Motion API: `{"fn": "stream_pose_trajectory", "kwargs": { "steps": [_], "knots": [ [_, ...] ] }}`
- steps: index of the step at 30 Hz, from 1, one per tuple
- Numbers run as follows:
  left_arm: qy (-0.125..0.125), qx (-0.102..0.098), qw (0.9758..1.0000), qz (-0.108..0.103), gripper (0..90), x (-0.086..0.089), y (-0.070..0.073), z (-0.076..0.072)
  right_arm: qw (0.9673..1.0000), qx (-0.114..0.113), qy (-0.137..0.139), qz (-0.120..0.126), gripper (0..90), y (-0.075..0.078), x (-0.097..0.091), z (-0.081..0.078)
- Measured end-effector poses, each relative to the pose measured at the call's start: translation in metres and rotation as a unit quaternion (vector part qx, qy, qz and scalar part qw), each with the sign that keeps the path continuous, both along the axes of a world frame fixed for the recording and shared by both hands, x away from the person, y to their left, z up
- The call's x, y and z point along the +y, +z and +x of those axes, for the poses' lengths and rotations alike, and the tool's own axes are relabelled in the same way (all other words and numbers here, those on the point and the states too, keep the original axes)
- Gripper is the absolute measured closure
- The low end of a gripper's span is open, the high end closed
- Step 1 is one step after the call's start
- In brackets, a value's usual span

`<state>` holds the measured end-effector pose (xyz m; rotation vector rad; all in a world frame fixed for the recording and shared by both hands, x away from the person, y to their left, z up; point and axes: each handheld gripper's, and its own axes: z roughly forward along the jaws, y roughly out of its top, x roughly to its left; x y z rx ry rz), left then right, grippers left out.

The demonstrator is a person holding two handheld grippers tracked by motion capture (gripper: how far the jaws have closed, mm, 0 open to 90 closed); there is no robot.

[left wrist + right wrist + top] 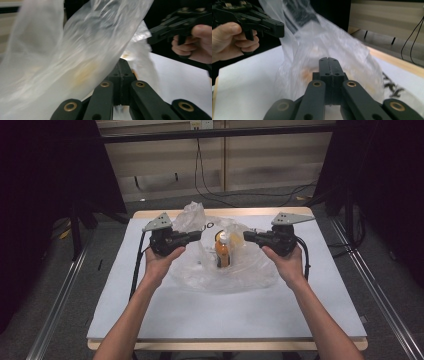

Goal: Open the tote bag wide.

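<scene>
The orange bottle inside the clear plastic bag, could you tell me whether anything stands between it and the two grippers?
Yes: the bag's film surrounds the orange bottle. The left gripper and right gripper are shut on the bag's upper edges either side.

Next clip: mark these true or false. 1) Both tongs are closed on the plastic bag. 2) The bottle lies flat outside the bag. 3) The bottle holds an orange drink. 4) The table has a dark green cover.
1) True: the left tongs and the right tongs each pinch an edge of the clear plastic bag, jaws together.
2) False: the bottle stands upright inside the bag.
3) True: its contents look orange, under a white cap.
4) False: the table has a white cover.
</scene>
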<state>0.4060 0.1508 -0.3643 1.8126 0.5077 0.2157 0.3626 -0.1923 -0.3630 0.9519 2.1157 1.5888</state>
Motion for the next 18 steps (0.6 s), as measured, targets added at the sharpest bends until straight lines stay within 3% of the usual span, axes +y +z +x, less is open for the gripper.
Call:
{"fn": "stream_pose_trajectory", "kwargs": {
  "steps": [1, 2, 3, 5, 6, 7, 9, 10, 11, 12, 13, 14, 16, 17, 18],
  "knots": [
    [0.007, 0.003, 0.9999, 0.013, 90.0, -0.002, -0.003, 0.007, 1.0000, 0.004, -0.007, 0.000, 90.0, -0.003, 0.000, 0.007],
    [0.018, 0.021, 0.9991, 0.033, 90.0, -0.006, -0.016, 0.022, 0.9998, 0.013, -0.013, 0.002, 90.0, -0.008, 0.000, 0.014],
    [0.018, 0.021, 0.9991, 0.033, 90.0, -0.006, -0.016, 0.022, 0.9998, 0.013, -0.013, 0.002, 90.0, -0.008, 0.000, 0.014],
    [0.027, 0.054, 0.9967, 0.055, 90.0, -0.013, -0.039, 0.037, 0.9981, 0.048, -0.032, -0.023, 90.0, -0.032, -0.001, 0.032],
    [0.027, 0.054, 0.9967, 0.055, 90.0, -0.013, -0.039, 0.037, 0.9981, 0.048, -0.032, -0.023, 90.0, -0.032, -0.001, 0.032],
    [0.022, 0.064, 0.9961, 0.056, 90.0, -0.016, -0.046, 0.041, 0.9964, 0.068, -0.037, -0.036, 90.0, -0.048, -0.001, 0.038],
    [0.017, 0.077, 0.9940, 0.075, 90.0, -0.023, -0.057, 0.045, 0.9958, 0.075, -0.034, -0.038, 90.0, -0.056, -0.002, 0.040],
    [0.016, 0.087, 0.9922, 0.088, 90.0, -0.027, -0.062, 0.047, 0.9943, 0.093, -0.030, -0.043, 90.0, -0.068, -0.002, 0.043],
    [0.015, 0.094, 0.9907, 0.097, 90.0, -0.030, -0.068, 0.048, 0.9943, 0.093, -0.030, -0.043, 90.0, -0.068, -0.002, 0.043],
    [0.021, 0.106, 0.9863, 0.125, 90.0, -0.035, -0.078, 0.050, 0.9928, 0.103, -0.029, -0.054, 90.0, -0.081, -0.001, 0.044],
    [0.021, 0.106, 0.9863, 0.125, 90.0, -0.035, -0.078, 0.050, 0.9928, 0.103, -0.029, -0.054, 90.0, -0.081, -0.001, 0.044],
    [0.030, 0.117, 0.9819, 0.146, 90.0, -0.036, -0.087, 0.051, 0.9901, 0.117, -0.030, -0.071, 90.0, -0.092, -0.002, 0.043],
    [0.043, 0.121, 0.9773, 0.169, 90.0, -0.033, -0.095, 0.051, 0.9879, 0.127, -0.034, -0.081, 90.0, -0.101, -0.006, 0.042],
    [0.043, 0.121, 0.9773, 0.169, 90.0, -0.033, -0.095, 0.051, 0.9879, 0.127, -0.034, -0.081, 90.0, -0.101, -0.006, 0.042],
    [0.046, 0.128, 0.9750, 0.175, 90.0, -0.031, -0.099, 0.052, 0.9868, 0.133, -0.035, -0.085, 90.0, -0.105, -0.009, 0.042]
  ]
}}
